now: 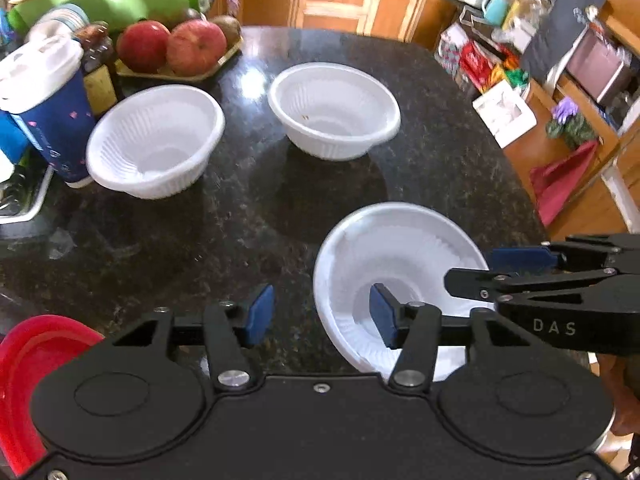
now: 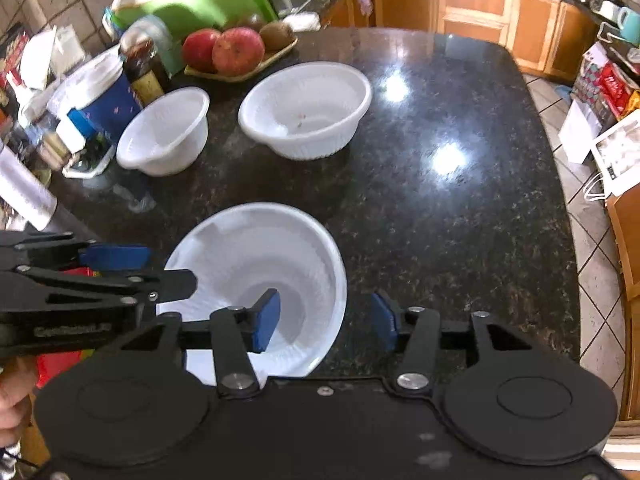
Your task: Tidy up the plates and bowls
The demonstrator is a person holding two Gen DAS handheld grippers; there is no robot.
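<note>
Bowls are what this moment is about, and the nearest white bowl [image 1: 400, 280] sits on the dark granite counter [image 1: 240, 240] right under both grippers. The left gripper [image 1: 322, 316] has its jaws partway apart, straddling the bowl's near-left rim: one blue pad hangs inside the bowl, the other outside over bare stone, neither pressing on the wall. The right gripper [image 2: 326, 320] does the same at the opposite rim, jaws partway apart, inner pad inside the bowl and outer pad over the counter. Neither holds anything.

My reading is that this bowl stands free between grasps, so the step in hand is either a fresh grip on it or a reach for another. The next move calls for closing one pair of pads on the thin rim, lifting, and nesting it with a matching bowl.

Just left of the left gripper lies a red plate [image 1: 24, 368], partly hidden. Farther back stand two more white bowls, the left bowl [image 1: 156, 140] and the middle bowl [image 1: 334, 110], well apart from each other. The left one sits just beside a blue canister [image 1: 48, 112] and a dark bottle [image 1: 96, 64], which crowd any approach from that side. Beyond them rests a fruit tray [image 1: 176, 46] with apples.
</note>
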